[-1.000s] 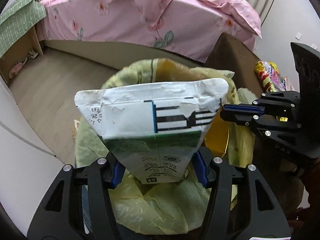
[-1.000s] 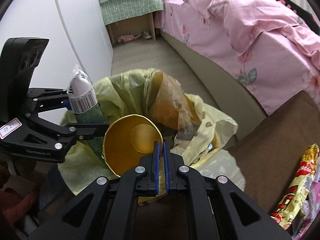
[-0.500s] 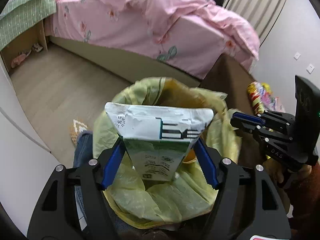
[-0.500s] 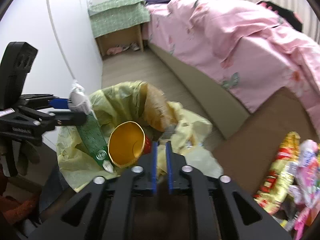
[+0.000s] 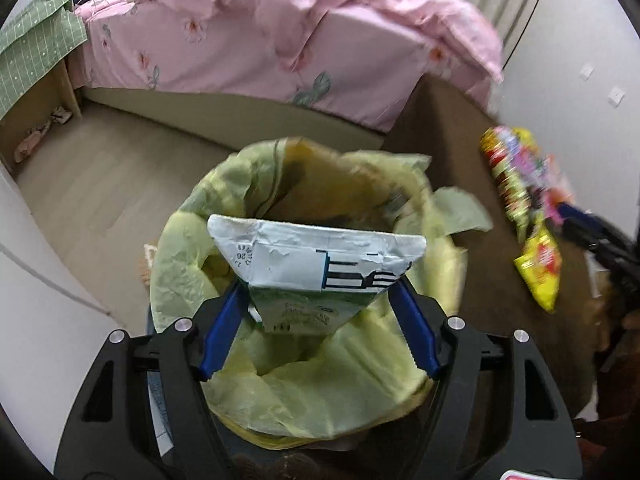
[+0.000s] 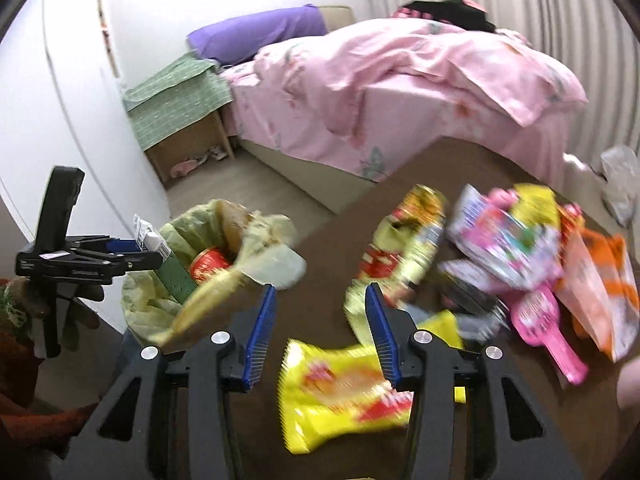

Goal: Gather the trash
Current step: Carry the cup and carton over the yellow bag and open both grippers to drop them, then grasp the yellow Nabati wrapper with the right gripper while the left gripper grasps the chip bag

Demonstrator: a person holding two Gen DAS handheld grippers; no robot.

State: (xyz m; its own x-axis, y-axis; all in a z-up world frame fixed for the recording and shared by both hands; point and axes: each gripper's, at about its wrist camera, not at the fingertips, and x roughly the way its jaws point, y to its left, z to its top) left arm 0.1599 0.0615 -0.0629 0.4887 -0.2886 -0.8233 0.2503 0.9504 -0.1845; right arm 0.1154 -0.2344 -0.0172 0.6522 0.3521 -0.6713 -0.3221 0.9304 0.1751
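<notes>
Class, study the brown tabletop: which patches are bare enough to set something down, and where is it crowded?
Bare brown table lies along the far edge beside the pink bed, and in a strip between the lined trash bin and the green-yellow snack bag. Crowded: the pile of wrappers on the right, and the yellow packet in front of the right gripper.

evenly lit by soft, diffuse indoor light, without hard shadows or glare. strongly bowed by fisheye distortion, with dark vignetting in every corner. smeared by motion blur at right in both views, worst on the snack wrappers (image 6: 500, 256); sharper on the carton (image 5: 316, 268) at center.
</notes>
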